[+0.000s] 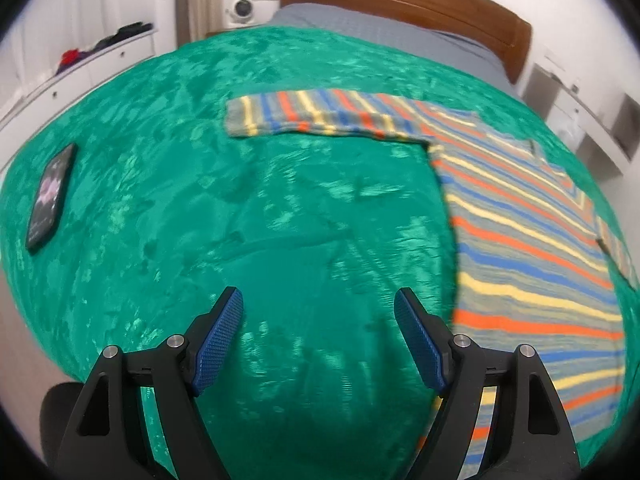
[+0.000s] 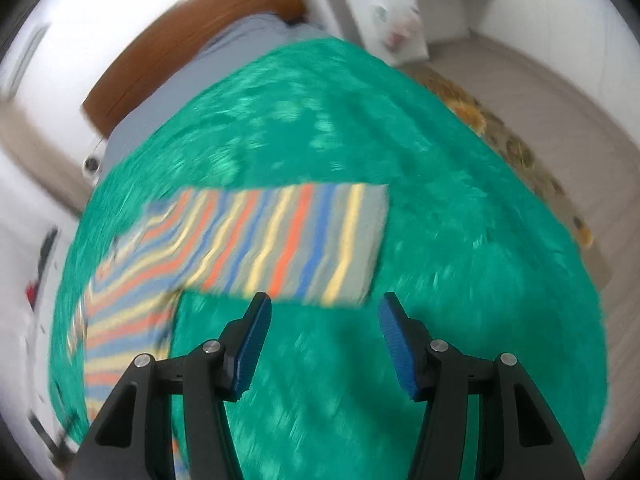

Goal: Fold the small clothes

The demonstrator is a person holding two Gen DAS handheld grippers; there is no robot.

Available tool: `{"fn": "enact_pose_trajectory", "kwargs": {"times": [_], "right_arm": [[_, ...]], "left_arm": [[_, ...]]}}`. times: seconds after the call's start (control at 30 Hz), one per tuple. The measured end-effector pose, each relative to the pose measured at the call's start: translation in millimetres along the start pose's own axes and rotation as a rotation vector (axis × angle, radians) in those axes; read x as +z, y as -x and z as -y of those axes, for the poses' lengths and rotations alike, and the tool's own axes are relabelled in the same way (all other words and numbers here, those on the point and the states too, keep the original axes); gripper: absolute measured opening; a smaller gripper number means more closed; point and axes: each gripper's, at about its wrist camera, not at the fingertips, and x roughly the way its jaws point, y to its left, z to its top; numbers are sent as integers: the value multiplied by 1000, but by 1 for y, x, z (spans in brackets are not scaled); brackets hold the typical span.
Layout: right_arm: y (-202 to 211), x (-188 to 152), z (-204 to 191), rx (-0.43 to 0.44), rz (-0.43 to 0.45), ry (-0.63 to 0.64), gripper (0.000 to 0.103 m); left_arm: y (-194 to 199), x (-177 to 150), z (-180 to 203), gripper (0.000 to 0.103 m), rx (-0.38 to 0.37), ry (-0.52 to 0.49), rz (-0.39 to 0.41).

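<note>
A: What is hard to read here?

B: The right wrist view is smeared with blur, so the striped shirt (image 2: 256, 248) shows only as soft bands of orange, blue, yellow and grey. Its body runs off the lower left of that frame behind the gripper's black frame. In the left wrist view the shirt (image 1: 532, 240) is sharper, but its lower edge is cut off at the bottom right and partly covered by the gripper's right-hand finger.

A: Where does the shirt lie?

B: Flat on the green blanket (image 1: 240, 208), one sleeve stretched toward the upper middle of the left view. A dark phone (image 1: 50, 196) lies at the left edge of that frame, well apart from the shirt. The brown headboard (image 1: 404, 4) sits at the top.

A: And the tongs?

B: The left gripper (image 1: 319, 300) points steeply down at bare blanket, its blue pads spread wide, nothing between them. The right gripper (image 2: 325, 304) also tilts down, its jaws standing apart and empty, the tips just below the sleeve's edge in the picture. Whether either tip touches the cloth I cannot tell.
</note>
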Motion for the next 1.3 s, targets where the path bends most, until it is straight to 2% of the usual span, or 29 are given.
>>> {"fn": "enact_pose_trajectory", "kwargs": {"times": [0.17,0.2,0.23,0.27,0.3,0.33,0.37,0.47,0.57,0.63,0.7,0.77,0.8,0.9,0.97,1.03,1.1,1.17,1.2,1.23,1.3], "right_arm": [[-60,26,30,58,-48,-154,55],[-62,27,36,80,-49,-170,52],[-66,28,37,121,-49,-179,33],[-69,31,33,148,-62,-157,9],[-67,34,33,106,-60,-124,2],[-62,35,30,-7,-30,-73,1],[-62,32,33,-58,-33,-60,1],[-66,32,31,-101,-43,-49,1],[-63,38,4,-132,-29,26,1],[-50,46,-23,-94,15,77,1],[-31,53,-58,-14,53,122,1],[-12,57,-110,89,79,190,1],[-5,60,-146,161,83,231,1],[-7,58,-228,299,52,312,1],[-20,51,-270,349,19,347,2],[-44,41,-313,395,-24,374,3],[-68,31,-334,441,-80,369,7],[-100,19,-349,506,-184,327,33],[-116,12,-353,559,-241,293,54],[-124,7,-352,596,-271,270,60],[-131,-1,-345,650,-298,233,60]], "left_arm": [[-10,-10,-14,80,65,27,-25],[-11,-12,-15,80,74,27,-28],[-11,-12,-14,81,81,23,-28],[-12,-12,-14,82,88,18,-26],[-14,-11,-11,83,98,9,-23],[-14,-11,-10,83,105,3,-20],[-16,-10,-8,83,109,1,-18],[-18,-11,-7,83,117,-3,-9],[-16,-15,-9,83,116,-12,1],[-15,-18,-10,83,111,-14,10],[-14,-19,-10,83,105,-13,19],[-14,-19,-11,84,99,-8,25],[-14,-20,-11,84,95,-4,28],[-13,-20,-13,84,79,0,32],[-13,-20,-15,84,66,3,33],[-13,-21,-15,85,57,2,35],[-13,-21,-15,86,51,-4,36],[-13,-21,-15,88,46,-7,36],[-14,-21,-14,89,44,-9,35],[-14,-21,-14,91,42,-10,35],[-15,-21,-13,93,41,-12,35]]}}
